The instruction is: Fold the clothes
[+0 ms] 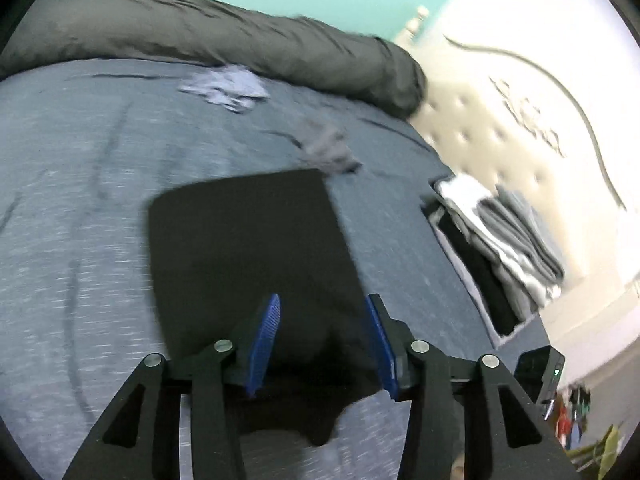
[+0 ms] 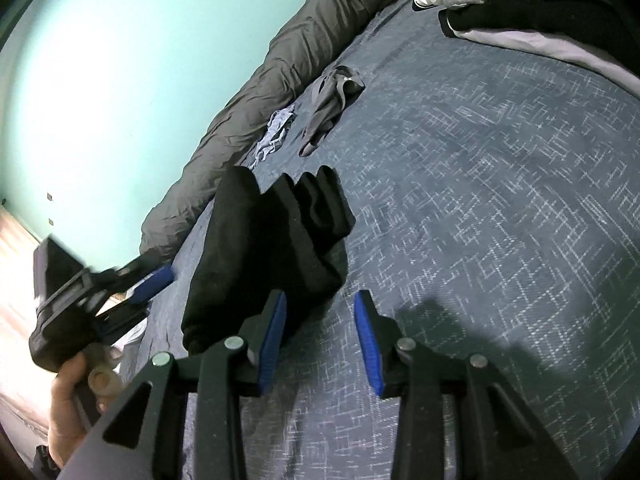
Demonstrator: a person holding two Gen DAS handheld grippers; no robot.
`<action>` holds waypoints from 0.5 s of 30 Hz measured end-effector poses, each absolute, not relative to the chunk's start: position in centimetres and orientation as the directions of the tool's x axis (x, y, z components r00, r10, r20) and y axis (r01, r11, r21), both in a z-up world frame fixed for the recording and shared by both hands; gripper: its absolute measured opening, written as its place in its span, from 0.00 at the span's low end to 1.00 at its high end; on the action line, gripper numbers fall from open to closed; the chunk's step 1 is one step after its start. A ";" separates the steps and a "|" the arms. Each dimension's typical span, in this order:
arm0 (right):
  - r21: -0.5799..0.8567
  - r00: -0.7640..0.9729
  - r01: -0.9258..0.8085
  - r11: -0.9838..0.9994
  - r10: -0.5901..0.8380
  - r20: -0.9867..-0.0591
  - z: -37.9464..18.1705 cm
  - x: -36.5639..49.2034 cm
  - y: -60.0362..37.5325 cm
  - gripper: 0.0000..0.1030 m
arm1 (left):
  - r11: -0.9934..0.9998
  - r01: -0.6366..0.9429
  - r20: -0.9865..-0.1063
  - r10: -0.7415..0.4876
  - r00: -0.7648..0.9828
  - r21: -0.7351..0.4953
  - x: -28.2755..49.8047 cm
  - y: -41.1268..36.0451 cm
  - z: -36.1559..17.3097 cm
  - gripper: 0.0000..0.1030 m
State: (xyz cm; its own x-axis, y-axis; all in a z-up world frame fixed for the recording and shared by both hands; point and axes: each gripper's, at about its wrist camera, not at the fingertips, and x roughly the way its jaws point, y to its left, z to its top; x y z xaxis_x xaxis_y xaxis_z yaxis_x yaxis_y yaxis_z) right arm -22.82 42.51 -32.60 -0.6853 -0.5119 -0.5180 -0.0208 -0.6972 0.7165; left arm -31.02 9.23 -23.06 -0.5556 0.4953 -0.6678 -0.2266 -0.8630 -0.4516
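A black folded garment (image 1: 248, 248) lies on the blue-grey bed cover (image 1: 80, 200). My left gripper (image 1: 324, 320) hangs open over its near edge, with the blue pads (image 1: 268, 340) apart and black cloth showing between them. In the right wrist view the same black garment (image 2: 272, 248) shows soft ridges at its far end. My right gripper (image 2: 320, 308) is open at the garment's near right corner; its left pad overlaps the cloth edge and only bed cover (image 2: 480, 200) shows between the fingers. The left gripper (image 2: 152, 280) also appears there, held by a hand (image 2: 68, 392).
A crumpled grey garment (image 2: 332, 104) and a light blue one (image 2: 276, 128) lie further up the bed. A rolled grey duvet (image 1: 240, 40) runs along the far side by the teal wall. A stack of folded clothes (image 1: 500, 240) sits near the cream headboard (image 1: 500, 120).
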 end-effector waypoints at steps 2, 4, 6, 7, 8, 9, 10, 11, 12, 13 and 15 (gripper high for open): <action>0.717 -0.688 -0.014 -0.697 -0.513 -0.513 -32.3 -23.0 42.3 0.37 | -0.882 -0.180 -0.693 0.455 -0.559 -0.435 -30.6 7.0 -24.0 0.46; 0.718 -0.687 -0.009 -0.696 -0.517 -0.510 -32.2 -23.2 42.0 0.40 | -0.894 -0.149 -0.720 0.431 -0.544 -0.423 -30.1 5.5 -25.6 0.46; 0.719 -0.684 -0.005 -0.695 -0.523 -0.509 -32.2 -23.4 41.6 0.40 | -0.902 -0.127 -0.741 0.413 -0.530 -0.413 -29.5 4.5 -27.5 0.46; 0.720 -0.682 -0.003 -0.694 -0.525 -0.509 -32.2 -23.5 41.4 0.40 | -0.901 -0.118 -0.745 0.414 -0.524 -0.418 -29.3 4.0 -28.2 0.46; 0.721 -0.681 0.000 -0.693 -0.528 -0.508 -32.2 -23.6 41.2 0.40 | -0.897 -0.115 -0.741 0.420 -0.524 -0.426 -29.2 3.9 -28.4 0.46; 0.721 -0.679 0.003 -0.693 -0.531 -0.508 -32.3 -23.7 41.1 0.40 | -0.893 -0.114 -0.737 0.426 -0.525 -0.435 -29.3 3.8 -28.6 0.47; 0.721 -0.676 0.007 -0.693 -0.535 -0.508 -32.3 -23.9 40.8 0.40 | -0.889 -0.113 -0.733 0.432 -0.526 -0.443 -29.3 3.7 -28.8 0.47; 0.721 -0.673 0.013 -0.692 -0.539 -0.506 -32.3 -24.0 40.6 0.40 | -0.885 -0.111 -0.729 0.438 -0.527 -0.451 -29.3 3.6 -29.0 0.47; 0.725 -0.670 0.018 -0.688 -0.547 -0.502 -32.3 -24.2 40.4 0.40 | -0.881 -0.110 -0.724 0.444 -0.528 -0.460 -29.3 3.5 -29.2 0.47; 0.732 -0.667 0.019 -0.681 -0.554 -0.498 -32.3 -24.5 40.3 0.41 | -0.877 -0.109 -0.720 0.449 -0.529 -0.468 -29.3 3.4 -29.4 0.47; 0.747 -0.663 0.020 -0.664 -0.568 -0.487 -32.2 -24.9 40.0 0.42 | -0.869 -0.106 -0.711 0.461 -0.531 -0.484 -29.3 3.2 -29.8 0.47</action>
